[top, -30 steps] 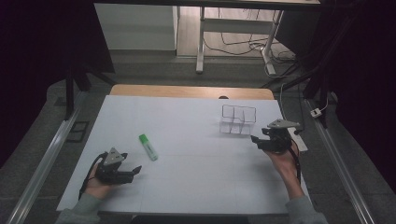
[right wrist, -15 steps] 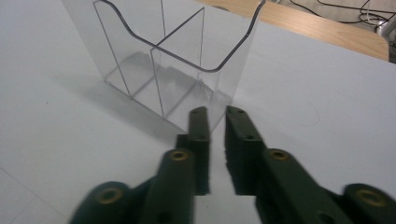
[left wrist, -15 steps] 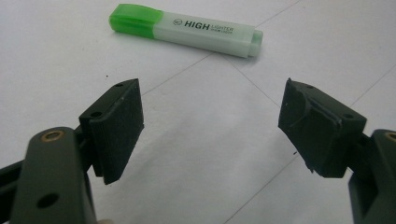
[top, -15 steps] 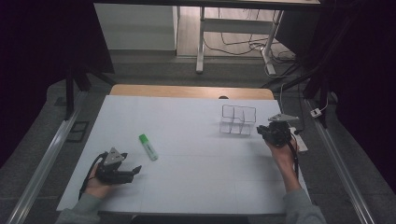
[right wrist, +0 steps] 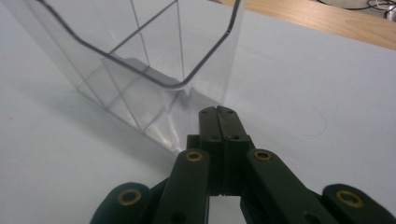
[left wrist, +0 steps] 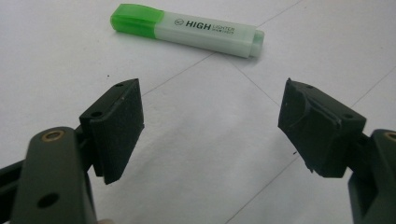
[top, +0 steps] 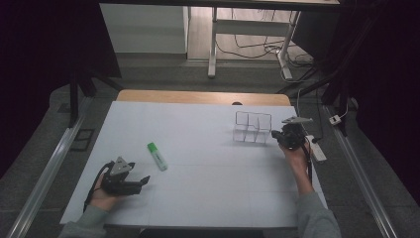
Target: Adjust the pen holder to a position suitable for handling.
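Note:
A clear plastic divided container (top: 252,128) stands at the right of the white table; in the right gripper view its near wall (right wrist: 140,56) rises close ahead. My right gripper (top: 275,135) sits just right of it. Its jaws have just been closing and now meet with nothing between them, their tips (right wrist: 219,114) at the foot of the container's wall. A green-capped highlighter (top: 157,156) lies at the left centre. My left gripper (top: 143,181) rests near the front left, open, and the highlighter (left wrist: 187,30) lies flat beyond its spread jaws (left wrist: 210,121).
A white sheet (top: 208,188) covers the table, with a wooden strip (top: 198,96) along its far edge. A white bar-like object (top: 316,148) lies by the right edge beside my right hand. Desk legs and cables stand on the floor beyond the table.
My right gripper has moved away from the front edge and up to the container, and its jaws have closed. The left gripper and the highlighter have stayed put.

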The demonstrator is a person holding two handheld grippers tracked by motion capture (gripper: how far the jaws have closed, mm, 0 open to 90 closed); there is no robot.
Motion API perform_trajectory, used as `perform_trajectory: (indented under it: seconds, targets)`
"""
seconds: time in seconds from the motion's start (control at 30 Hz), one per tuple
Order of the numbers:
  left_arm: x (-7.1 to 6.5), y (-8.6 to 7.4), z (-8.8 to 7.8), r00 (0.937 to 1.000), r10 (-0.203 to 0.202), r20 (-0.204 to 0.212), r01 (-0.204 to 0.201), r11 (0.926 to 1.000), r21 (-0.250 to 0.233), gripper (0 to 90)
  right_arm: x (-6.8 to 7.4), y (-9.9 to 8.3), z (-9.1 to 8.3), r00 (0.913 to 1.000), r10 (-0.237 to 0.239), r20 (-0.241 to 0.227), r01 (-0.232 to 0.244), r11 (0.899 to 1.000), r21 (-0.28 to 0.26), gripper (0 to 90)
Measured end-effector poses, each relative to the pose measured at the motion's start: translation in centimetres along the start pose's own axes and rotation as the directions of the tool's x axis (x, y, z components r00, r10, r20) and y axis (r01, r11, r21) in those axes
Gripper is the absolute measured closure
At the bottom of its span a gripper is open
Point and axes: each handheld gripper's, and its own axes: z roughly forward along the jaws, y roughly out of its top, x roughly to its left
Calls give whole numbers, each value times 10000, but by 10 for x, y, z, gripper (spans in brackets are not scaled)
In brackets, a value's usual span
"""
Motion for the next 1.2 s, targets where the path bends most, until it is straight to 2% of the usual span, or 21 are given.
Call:
perform_trajectory:
  seconds: [0.23,0.67,1.2]
  targets:
    - [0,0,0,10000,-40,-25,40,10000,-15,222,-4,2,16,9999,97,-129,-94,9996,272,895]
    - [0,0,0,10000,7,-28,-7,10000,18,222,-6,2,21,9999,50,-120,-47,9996,296,895]
    - [0,0,0,10000,28,-20,-28,10000,37,222,10,9,31,9996,-237,-183,242,9993,287,895]
